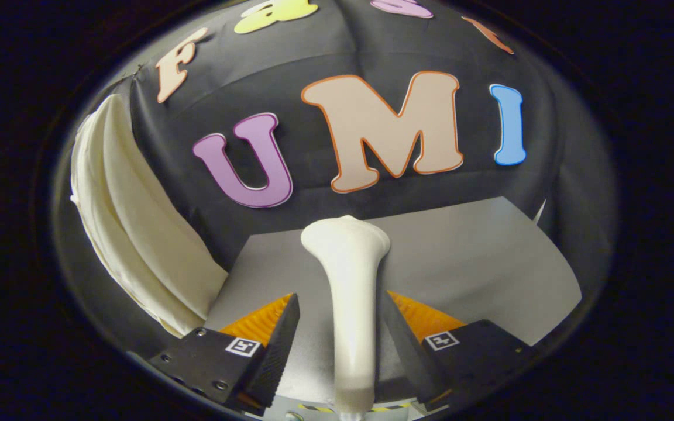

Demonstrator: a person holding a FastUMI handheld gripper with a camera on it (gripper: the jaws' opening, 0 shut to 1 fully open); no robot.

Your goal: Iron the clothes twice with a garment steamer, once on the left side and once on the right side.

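Tool (337, 342) spread, fingers either side of the white plastic garment steamer (348, 292) lying on the grey counter (477, 269), no contact; cream cloth garment (132, 234) hangs at ten o'clock; best to centre the handle, then clench squarely before lifting.

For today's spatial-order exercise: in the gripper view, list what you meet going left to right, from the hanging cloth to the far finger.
Cream garment hanging by the wall → one finger → white steamer standing between the open fingers, not clamped → other finger.
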